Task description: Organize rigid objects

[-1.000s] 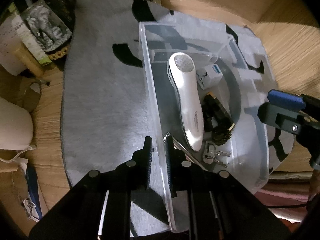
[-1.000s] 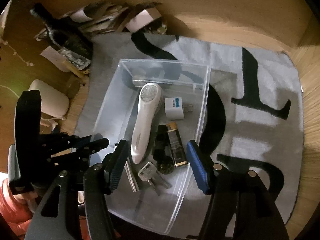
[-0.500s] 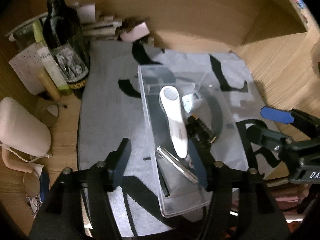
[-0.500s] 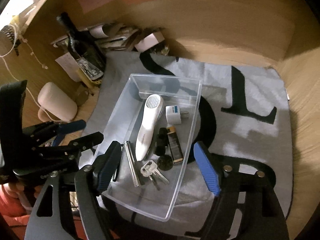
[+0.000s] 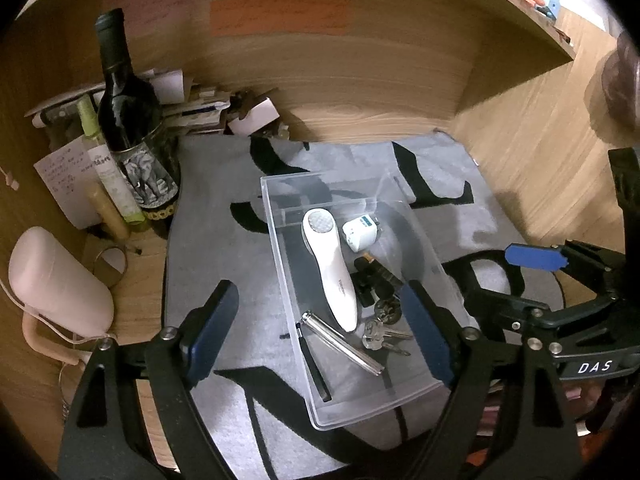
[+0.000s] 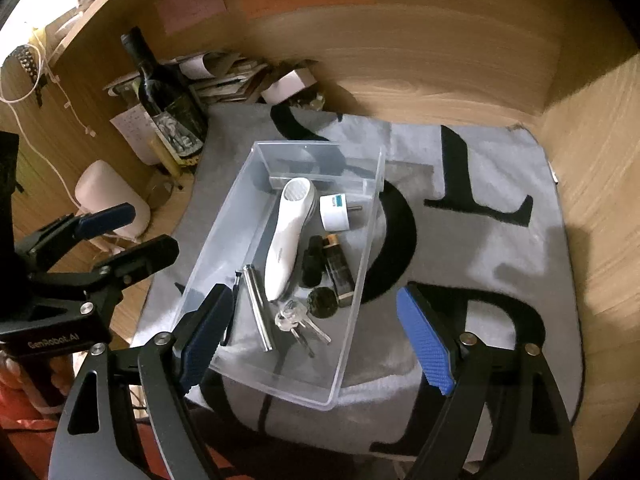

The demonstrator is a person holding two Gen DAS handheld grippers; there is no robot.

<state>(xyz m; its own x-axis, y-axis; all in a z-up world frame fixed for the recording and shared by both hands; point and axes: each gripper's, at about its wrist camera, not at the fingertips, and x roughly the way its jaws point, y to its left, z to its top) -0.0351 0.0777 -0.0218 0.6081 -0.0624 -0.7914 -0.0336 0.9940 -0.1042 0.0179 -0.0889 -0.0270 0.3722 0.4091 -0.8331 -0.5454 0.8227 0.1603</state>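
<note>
Holding assorted items: clear plastic bin (image 6: pixel 362 264)

I see my left gripper (image 5: pixel 316 332) and right gripper (image 6: pixel 316 338) both angled downward, jaws opening wide, nothing pinched between either pair.

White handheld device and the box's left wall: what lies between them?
In the right wrist view, only a silver metal tube and a thin black stick; farther up, bare floor.

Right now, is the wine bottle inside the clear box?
No. The wine bottle stands upright beside the mat, well outside the clear box.
</note>
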